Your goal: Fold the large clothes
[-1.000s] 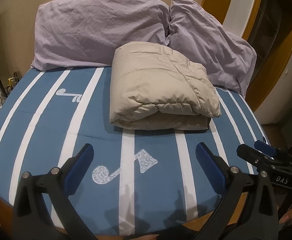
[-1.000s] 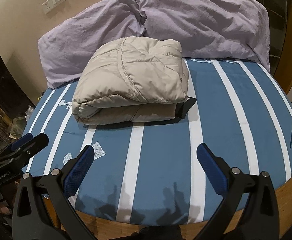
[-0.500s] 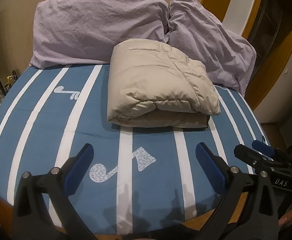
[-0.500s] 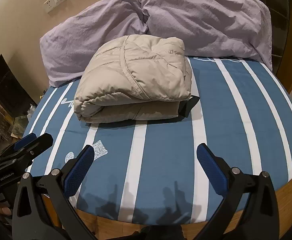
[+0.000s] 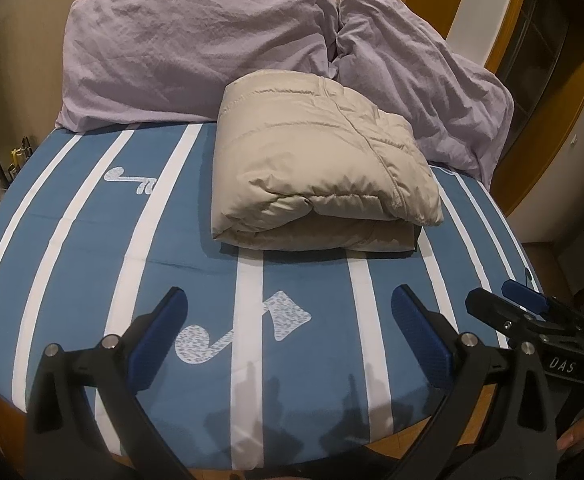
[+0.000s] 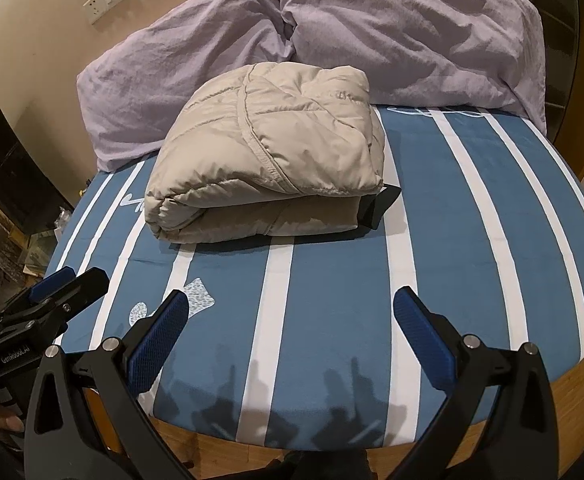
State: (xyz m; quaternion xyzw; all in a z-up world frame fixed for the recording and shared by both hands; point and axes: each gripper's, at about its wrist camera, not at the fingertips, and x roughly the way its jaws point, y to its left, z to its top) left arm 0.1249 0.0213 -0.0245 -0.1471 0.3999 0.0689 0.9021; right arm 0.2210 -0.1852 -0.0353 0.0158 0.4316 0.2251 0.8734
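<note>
Bed (image 5: 71, 264), near edge: striped sheet left bare. Far edge: blocked by folded jacket (image 5: 316, 168), backed by pillows (image 5: 195, 48).

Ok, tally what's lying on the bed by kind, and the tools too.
Folded beige puffer jacket: 1
Lilac pillows: 2, one beside the other
Tools: 2, left tool and right tool, both open, holding nothing
Total: 5

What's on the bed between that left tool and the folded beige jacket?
Only striped bedsheet with a printed music note, seen from the left tool toward the jacket.
</note>
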